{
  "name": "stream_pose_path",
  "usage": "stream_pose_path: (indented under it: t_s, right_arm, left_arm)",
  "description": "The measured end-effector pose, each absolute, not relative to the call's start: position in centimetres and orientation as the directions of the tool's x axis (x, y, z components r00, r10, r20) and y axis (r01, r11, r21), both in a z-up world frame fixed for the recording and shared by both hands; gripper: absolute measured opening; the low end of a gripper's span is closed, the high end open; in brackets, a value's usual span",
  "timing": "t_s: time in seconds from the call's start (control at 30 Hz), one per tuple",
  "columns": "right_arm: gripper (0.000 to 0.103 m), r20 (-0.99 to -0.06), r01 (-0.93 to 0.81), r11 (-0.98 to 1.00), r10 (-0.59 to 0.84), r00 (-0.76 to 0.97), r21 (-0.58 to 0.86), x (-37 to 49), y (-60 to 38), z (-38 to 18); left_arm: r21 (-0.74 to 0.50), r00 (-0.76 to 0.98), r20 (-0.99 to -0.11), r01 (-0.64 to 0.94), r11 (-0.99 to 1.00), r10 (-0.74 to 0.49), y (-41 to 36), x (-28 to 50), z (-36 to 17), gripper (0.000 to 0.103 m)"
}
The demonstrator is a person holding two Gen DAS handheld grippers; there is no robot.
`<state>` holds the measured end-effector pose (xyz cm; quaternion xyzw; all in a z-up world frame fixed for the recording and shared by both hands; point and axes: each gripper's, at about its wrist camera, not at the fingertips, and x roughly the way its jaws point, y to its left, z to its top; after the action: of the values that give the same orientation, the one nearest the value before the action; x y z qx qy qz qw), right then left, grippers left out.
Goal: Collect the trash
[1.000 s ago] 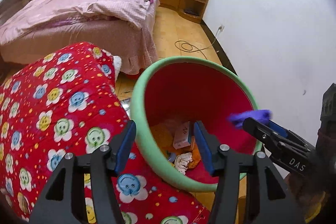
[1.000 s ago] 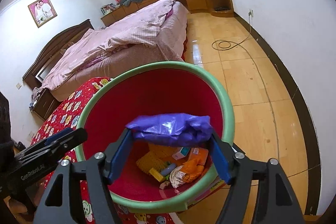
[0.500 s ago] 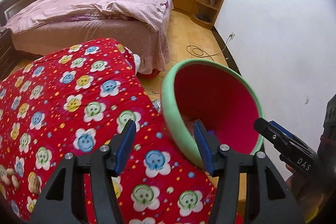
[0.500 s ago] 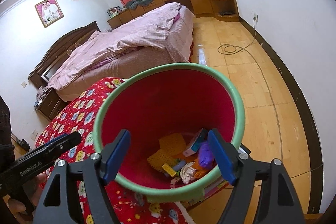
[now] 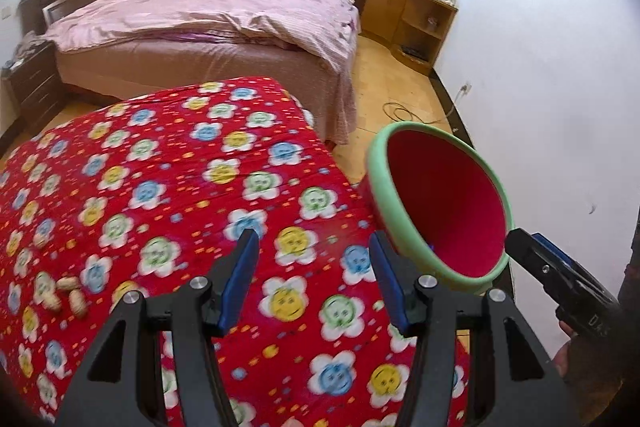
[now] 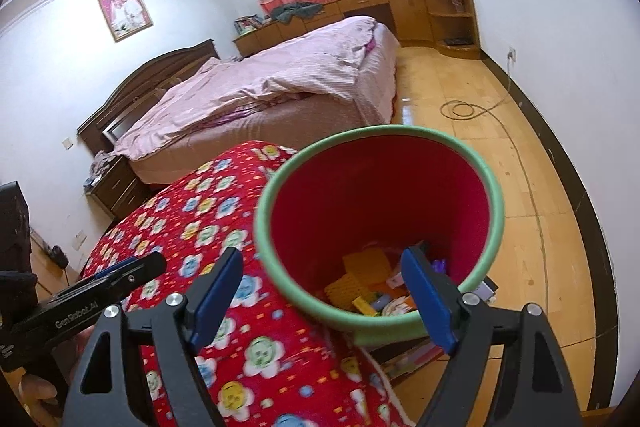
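A red bin with a green rim point(image 6: 400, 137) point(image 5: 416, 243) stands on the floor beside the table's right edge. Inside lie yellow pieces, wrappers and a purple bag point(image 6: 440, 264). My right gripper point(image 6: 326, 269) hovers over the bin's near rim, its jaws opening with nothing between them. My left gripper point(image 5: 314, 253) is open and empty above the red flowered tablecloth point(image 5: 160, 195). A few peanut shells point(image 5: 66, 295) lie on the cloth at the lower left of the left wrist view. The right gripper's finger point(image 5: 560, 279) shows at the right edge there.
A bed with pink covers point(image 5: 208, 23) stands beyond the table. A cable point(image 6: 464, 109) is coiled on the wooden floor near the white wall. Wooden cabinets point(image 5: 424, 23) line the far corner. A flat box point(image 6: 412, 357) lies on the floor under the bin's near side.
The purple bag left the right gripper and dropped into the bin. Both grippers drew back and to the left, so the bin sits further right in both views and the peanut shells came into sight.
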<state>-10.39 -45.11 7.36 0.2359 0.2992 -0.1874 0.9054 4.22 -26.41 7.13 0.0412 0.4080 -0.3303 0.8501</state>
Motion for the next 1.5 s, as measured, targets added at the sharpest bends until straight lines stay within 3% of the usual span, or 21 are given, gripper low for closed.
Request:
stream_pose_path:
  t_s: [0.73, 1.0, 1.5]
  right_arm:
    - [0.091, -0.581, 0.310, 0.908, -0.096, 0.808, 0.280, -9.9, -33.7, 9.4]
    - [0.097, -0.547, 0.270, 0.926, -0.088, 0.832, 0.263, -10.6, -30.8, 9.3]
    - [0.097, -0.532, 0.243, 0.942, -0.086, 0.843, 0.233, -11.6, -28.3, 8.5]
  left_arm:
    - [-0.134, 0.626, -0.689, 0.385, 0.913, -0.365, -12.8, 2.0, 8.9, 0.057]
    - [-0.102, 0.675, -0.674, 0.317, 0.943, -0.300, -10.2, 0.7, 8.4, 0.057]
    - [-0.073, 0.724, -0.645, 0.262, 0.962, -0.245, -8.4, -0.6, 7.5, 0.057]
